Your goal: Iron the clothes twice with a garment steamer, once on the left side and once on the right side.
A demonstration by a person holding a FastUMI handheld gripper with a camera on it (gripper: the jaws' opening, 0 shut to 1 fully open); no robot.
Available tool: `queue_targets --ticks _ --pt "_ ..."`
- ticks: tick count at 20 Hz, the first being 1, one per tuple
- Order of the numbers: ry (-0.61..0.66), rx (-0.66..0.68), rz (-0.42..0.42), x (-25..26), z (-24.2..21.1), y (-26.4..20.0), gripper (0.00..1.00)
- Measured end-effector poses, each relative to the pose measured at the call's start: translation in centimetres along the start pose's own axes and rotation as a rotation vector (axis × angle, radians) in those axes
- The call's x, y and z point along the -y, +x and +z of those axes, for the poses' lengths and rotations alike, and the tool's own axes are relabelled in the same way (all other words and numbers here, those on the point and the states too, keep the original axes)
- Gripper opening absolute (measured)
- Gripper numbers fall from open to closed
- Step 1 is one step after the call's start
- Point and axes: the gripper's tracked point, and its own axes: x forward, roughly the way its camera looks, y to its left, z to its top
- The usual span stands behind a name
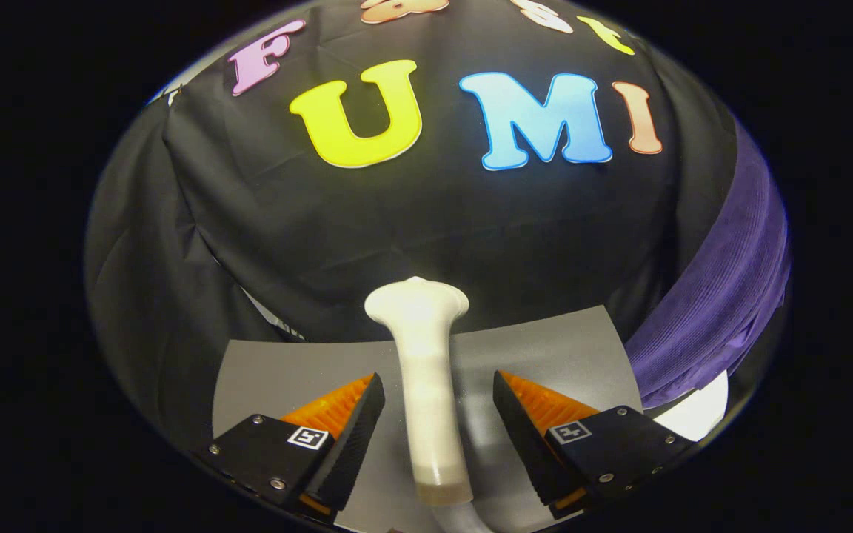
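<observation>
While the gripper (pixel 437 437) hangs over the grey mat (pixel 560 348), we see its jaws spread wide, with nothing clamped. Left finger (pixel 349 437) and right finger (pixel 526 437) are black ribbed pads backed by orange wedges, each on a black block with a small square marker and screws.

Between the fingers lies the steamer (pixel 423 370), a white handheld unit. It runs lengthwise, away from us, from its narrow grip near the finger bases to its flared head (pixel 417 300) beyond the fingertips. Neither pad touches it; we see a clear gap of mat on each side, roughly equal. Near the lower end of the steamer the body turns to a greyish band, then a grey hose (pixel 463 518) curves off toward the right finger's base. The head reaches just past the mat's far edge, over the black cloth wall (pixel 426 222) in view; whether it touches the cloth we cannot tell.

Off beyond the right finger hangs the garment (pixel 723 296), purple and finely ribbed, draping in a curved band down the right side of the booth. It is well apart from the steamer and from both fingers. Below its hem a white surface (pixel 700 414) shows, just beside the right finger's block; what it is we cannot tell.
</observation>
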Motion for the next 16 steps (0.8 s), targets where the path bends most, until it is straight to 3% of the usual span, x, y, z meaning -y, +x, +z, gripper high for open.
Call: queue_targets --ticks 5,8,10,16 --pt "-0.056 -0.115 -0.064 -0.3 -2.6 2.1 0.84" --pt "-0.088 -0.129 -0.122 0.1 -3.0 1.6 0.67" --pt "-0.1 -0.127 -0.107 -0.2 -3.4 1.4 0.5" --pt "-0.121 -0.07 -0.091 -0.2 -3.9 0.9 0.37"
